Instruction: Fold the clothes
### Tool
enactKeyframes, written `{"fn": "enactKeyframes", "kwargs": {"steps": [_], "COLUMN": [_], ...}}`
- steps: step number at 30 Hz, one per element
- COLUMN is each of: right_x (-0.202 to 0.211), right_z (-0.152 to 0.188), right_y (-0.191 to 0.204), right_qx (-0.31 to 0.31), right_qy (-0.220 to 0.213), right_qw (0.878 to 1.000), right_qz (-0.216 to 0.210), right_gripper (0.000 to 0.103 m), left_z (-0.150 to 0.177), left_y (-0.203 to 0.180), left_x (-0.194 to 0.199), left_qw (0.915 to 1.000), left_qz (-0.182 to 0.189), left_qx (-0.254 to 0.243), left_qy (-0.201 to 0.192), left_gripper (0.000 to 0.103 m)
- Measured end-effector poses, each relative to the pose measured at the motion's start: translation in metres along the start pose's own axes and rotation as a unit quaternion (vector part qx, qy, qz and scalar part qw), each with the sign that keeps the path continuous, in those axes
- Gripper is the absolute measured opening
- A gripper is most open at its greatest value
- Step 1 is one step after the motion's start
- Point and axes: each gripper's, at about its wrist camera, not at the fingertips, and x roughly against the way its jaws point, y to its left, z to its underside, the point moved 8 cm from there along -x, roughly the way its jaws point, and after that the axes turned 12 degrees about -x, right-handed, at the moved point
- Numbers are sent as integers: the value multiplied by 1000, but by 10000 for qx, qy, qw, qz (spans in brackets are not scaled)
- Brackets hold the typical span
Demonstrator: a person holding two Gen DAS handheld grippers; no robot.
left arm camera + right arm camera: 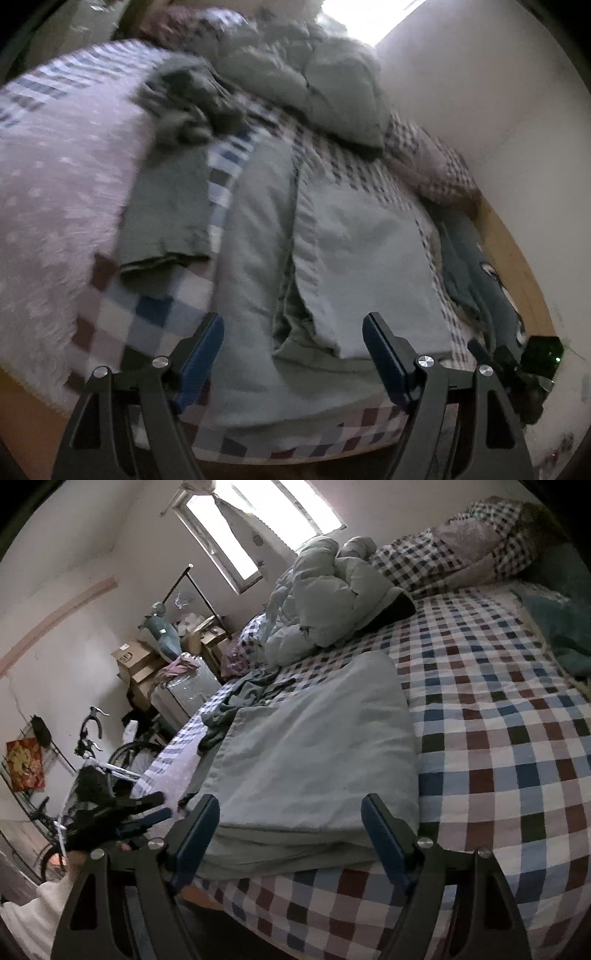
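A pale green garment point(332, 251) lies folded lengthwise on the checked bed sheet point(155, 314), its near end at the bed's front edge. My left gripper point(293, 325) hovers open over that near end and its pads touch nothing. In the right wrist view the same garment point(314, 746) lies flat, and my right gripper point(290, 805) stands open over its near edge without pinching it. A darker green garment point(166, 206) lies to the left, crumpled at its far end. The left gripper point(162, 805) shows at the left of the right wrist view, the right gripper point(487, 350) at the lower right of the left wrist view.
A puffy pale green quilt point(332, 602) and a checked pillow point(461, 550) sit at the head of the bed. A pink fluffy blanket point(55, 206) covers the left part. Dark teal cloth point(476, 266) lies along the wall side. A bicycle point(92, 760) and cardboard boxes point(136, 661) stand beside the bed.
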Motion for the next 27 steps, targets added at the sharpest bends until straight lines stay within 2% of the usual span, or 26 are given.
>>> {"fn": "enactKeyframes", "kwargs": {"steps": [2,5,7,9,15,21,24,27], "right_x": [-1,-4,-7,-10,-21,-33,-39,-44], "right_z": [-1,-2,-2,-2,-2,1,4,8], "right_y": [1,1,0,-2,-5,-3,0,5], "right_qx": [-14,-43,-78,-105,-179,-145,-105,-42], "right_qy": [50,97,136,173,253,355,430,516], "right_qw": [9999,9998,9998,9997,9995,9993,9990,9986], "right_qz": [-110,-166,-146,-118,-62,-53,-86,-144], "right_gripper": [83,83,83,83,83,83,83,83], "left_z": [-8,-21,-28,-37,-52,-61,-65,-68], "left_y": [-2,1,7,15,28,52,54,51], "left_x": [-11,-21,-26,-32,-50,-56,-58,-63], "left_qw": [9998,9988,9983,9987,9981,9954,9881,9822], "left_qz": [53,-154,-260,-208,533,883,1425,1763], "left_qx": [-176,-467,-512,-456,-211,213,492,553], "left_qy": [107,76,81,62,242,316,299,346], "left_gripper": [81,81,81,81,81,81,81,83]}}
